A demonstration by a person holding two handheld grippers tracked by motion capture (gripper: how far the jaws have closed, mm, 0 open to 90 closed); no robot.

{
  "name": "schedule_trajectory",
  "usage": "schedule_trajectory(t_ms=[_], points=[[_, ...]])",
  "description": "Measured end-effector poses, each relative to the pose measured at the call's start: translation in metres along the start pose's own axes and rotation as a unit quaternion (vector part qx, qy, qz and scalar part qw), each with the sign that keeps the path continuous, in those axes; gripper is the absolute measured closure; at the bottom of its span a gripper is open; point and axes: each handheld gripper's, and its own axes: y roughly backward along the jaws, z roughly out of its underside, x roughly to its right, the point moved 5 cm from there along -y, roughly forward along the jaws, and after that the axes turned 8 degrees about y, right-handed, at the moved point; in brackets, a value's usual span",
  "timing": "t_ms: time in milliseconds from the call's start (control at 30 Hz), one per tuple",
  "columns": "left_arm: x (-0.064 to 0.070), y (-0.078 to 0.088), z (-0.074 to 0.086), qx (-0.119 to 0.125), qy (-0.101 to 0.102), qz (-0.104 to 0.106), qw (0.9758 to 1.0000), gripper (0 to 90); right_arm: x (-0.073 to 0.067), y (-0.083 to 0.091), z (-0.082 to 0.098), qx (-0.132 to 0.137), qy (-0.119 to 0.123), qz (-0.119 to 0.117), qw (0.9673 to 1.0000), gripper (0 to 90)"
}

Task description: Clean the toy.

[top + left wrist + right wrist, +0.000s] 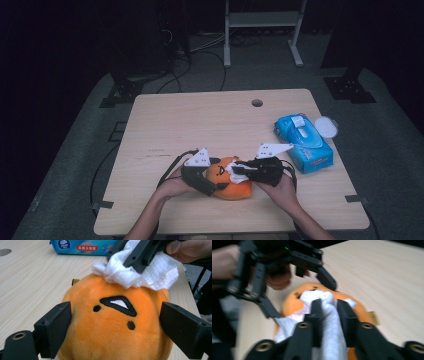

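Holding toy: left gripper (115, 335) has its jaws pressed on both sides of the orange plush toy (115, 322).
Toy position: on the table (200, 120), near its front edge, well apart from the blue wipes pack (303, 141).
Right gripper (329, 312): jaws clamped on a white wipe (329, 322).
Wipe position: bunched on top of the toy, touching it above the stitched face.
Hands: one behind each gripper, either side of the toy.

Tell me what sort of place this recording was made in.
Probably a lab or studio set up for recording: a lone wooden table on grey floor, dark surroundings, cables trailing across the floor and a metal stand behind.
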Motion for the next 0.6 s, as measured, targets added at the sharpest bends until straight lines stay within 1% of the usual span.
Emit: schedule_trajectory(t_ms=[33,67,100,133,267,300,367,400,500,533,600], points=[[0.000,0.000,0.000,-0.001,-0.001,0.001,1.0000,11.6,-0.001,0.001,0.000,-0.003,0.014,0.011,0.9998,69.6],[0.001,0.000,0.000,-0.004,-0.004,0.001,1.0000,11.9,-0.001,0.002,0.001,-0.006,0.021,0.019,0.9996,65.9],[0.001,0.000,0.000,-0.004,-0.004,0.001,1.0000,12.0,-0.002,0.002,0.001,-0.008,0.028,0.026,0.9992,64.3],[0.002,0.000,0.001,-0.006,-0.005,0.001,1.0000,12.1,-0.002,0.003,0.002,-0.010,0.031,0.028,0.9991,62.3],[0.002,0.000,0.001,-0.009,-0.005,0.001,0.9999,12.4,-0.001,0.006,0.006,-0.013,0.029,0.044,0.9986,53.4],[0.002,0.000,0.001,-0.009,-0.004,0.001,1.0000,12.4,0.000,0.007,0.007,-0.013,0.025,0.046,0.9986,52.5],[0.002,0.000,0.002,-0.009,-0.004,0.002,0.9999,12.5,0.002,0.007,0.009,-0.011,0.014,0.040,0.9991,51.3],[0.002,0.000,0.002,-0.010,-0.004,0.003,0.9999,12.5,0.003,0.007,0.011,-0.011,0.002,0.035,0.9993,51.1],[0.002,0.000,0.002,-0.010,-0.005,0.004,0.9999,12.5,0.006,0.007,0.014,-0.007,-0.020,0.021,0.9996,51.8],[0.002,0.000,0.002,-0.010,-0.006,0.004,0.9999,12.5,0.006,0.007,0.015,-0.007,-0.031,0.013,0.9994,53.9],[0.002,0.002,0.002,-0.012,-0.010,0.008,0.9998,12.3,0.007,0.006,0.016,-0.010,-0.043,-0.002,0.9990,60.1]])
